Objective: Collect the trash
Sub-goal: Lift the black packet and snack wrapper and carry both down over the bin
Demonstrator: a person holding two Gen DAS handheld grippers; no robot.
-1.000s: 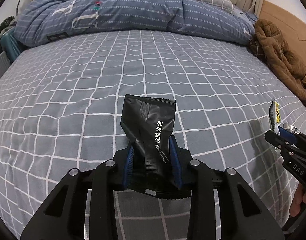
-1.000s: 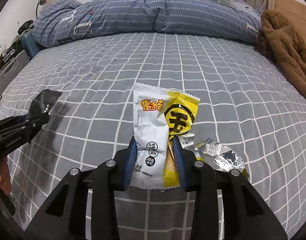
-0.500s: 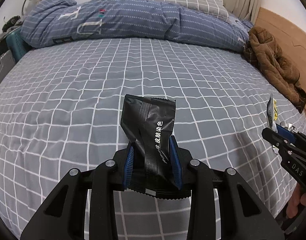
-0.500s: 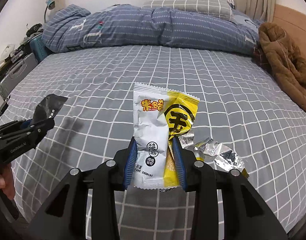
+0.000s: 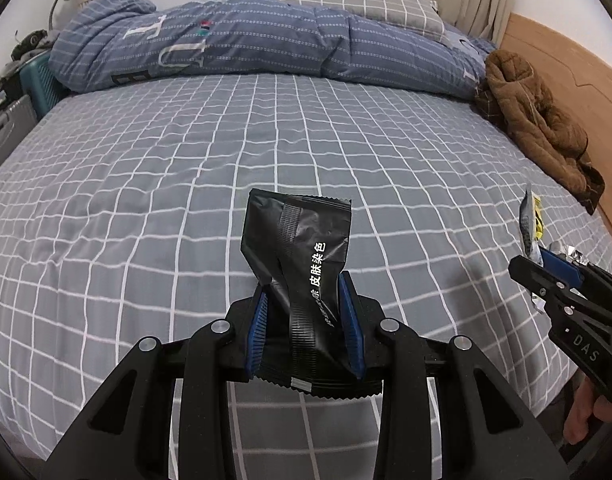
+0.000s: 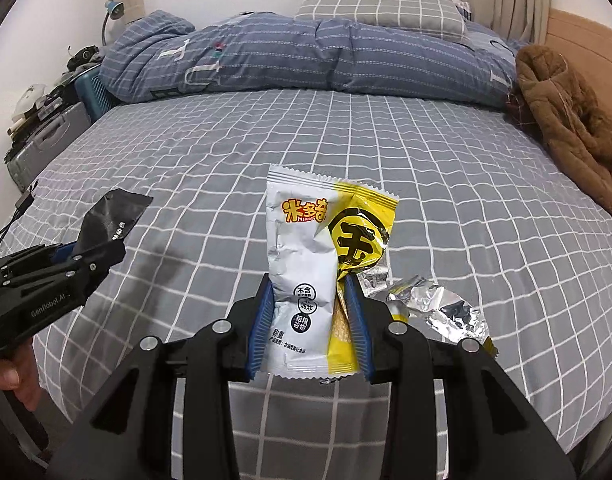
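My left gripper (image 5: 304, 286) is shut on a black wrapper (image 5: 302, 256) with white characters and holds it upright above the bed. It also shows in the right wrist view (image 6: 106, 236) at the left. My right gripper (image 6: 308, 290) is shut on a white and yellow snack wrapper (image 6: 318, 248), held upright above the bed. It also shows in the left wrist view (image 5: 536, 256) at the far right. A crumpled silver foil wrapper (image 6: 438, 308) lies on the bed just right of the right gripper.
The bed has a grey checked sheet (image 5: 186, 160). A blue folded duvet (image 5: 246, 48) and a checked pillow (image 5: 358, 0) lie at its far end. A brown jacket (image 5: 538, 124) lies along the right edge by the wooden headboard (image 5: 566, 60). Suitcases (image 6: 46, 140) stand at the left.
Both grippers have risen and drawn back from the bed, each keeping its wrapper. More of the far wall and pillow shows now.
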